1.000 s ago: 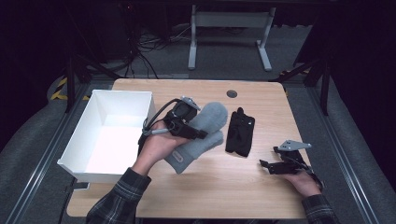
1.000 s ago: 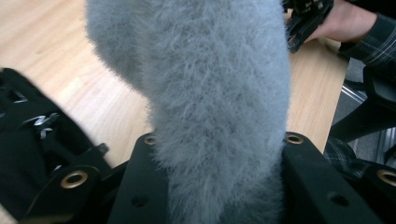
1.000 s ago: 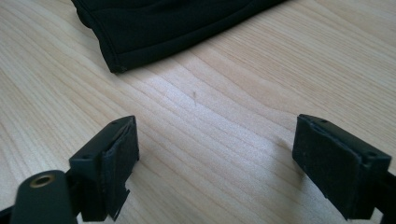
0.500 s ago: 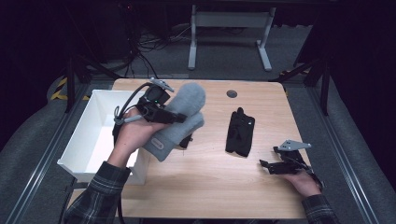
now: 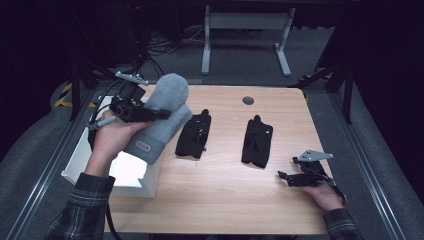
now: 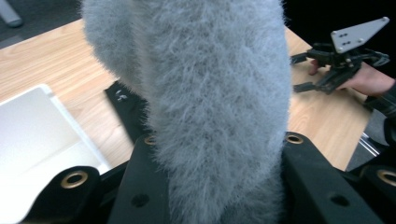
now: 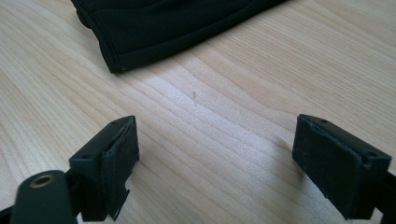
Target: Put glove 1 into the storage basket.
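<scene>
Between the jaws of the left gripper sits a fuzzy grey mitten, clenched about its middle and lifted off the table. Seen from the high view, the mitten hangs at about ten o'clock on the tabletop, its rounded tip pointing toward twelve and its cuff toward six, over the near edge of the white box. In the left gripper view the grey fleece rises straight up between the two black jaws. Just to the mitten's three o'clock lies one black glove flat on the wood, and farther toward three a second black glove. At about four o'clock the right gripper rests low by the table's edge, jaws released and spread wide with only bare wood between them.
</scene>
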Demonstrator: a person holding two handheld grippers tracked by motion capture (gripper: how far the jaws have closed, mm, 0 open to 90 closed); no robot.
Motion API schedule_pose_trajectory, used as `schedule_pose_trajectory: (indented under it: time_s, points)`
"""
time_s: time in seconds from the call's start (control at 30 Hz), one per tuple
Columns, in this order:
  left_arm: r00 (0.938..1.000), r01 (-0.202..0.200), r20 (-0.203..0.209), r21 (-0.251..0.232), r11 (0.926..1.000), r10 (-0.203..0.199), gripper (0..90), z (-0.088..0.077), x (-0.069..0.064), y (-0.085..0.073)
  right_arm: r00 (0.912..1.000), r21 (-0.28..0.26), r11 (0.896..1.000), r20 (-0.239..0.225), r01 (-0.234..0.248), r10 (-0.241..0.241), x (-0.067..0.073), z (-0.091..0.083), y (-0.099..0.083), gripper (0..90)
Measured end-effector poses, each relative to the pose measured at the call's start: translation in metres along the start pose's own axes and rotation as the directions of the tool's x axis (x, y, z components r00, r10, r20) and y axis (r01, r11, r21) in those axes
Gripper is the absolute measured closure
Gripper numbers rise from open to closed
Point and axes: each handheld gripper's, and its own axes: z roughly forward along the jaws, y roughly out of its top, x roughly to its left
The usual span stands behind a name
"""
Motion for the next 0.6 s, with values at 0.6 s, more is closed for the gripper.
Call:
schedule_pose_trajectory:
  time_s: [0.6]
  points:
    - [0.9798, 0.16, -0.119, -0.015, 0.987, -0.16, 69.7, -0.02, 0.055, -0.054, 1.0, 0.0, 1.0, 0.001, -0.001, 0.001, 0.0, 0.0, 0.0, 14.9]
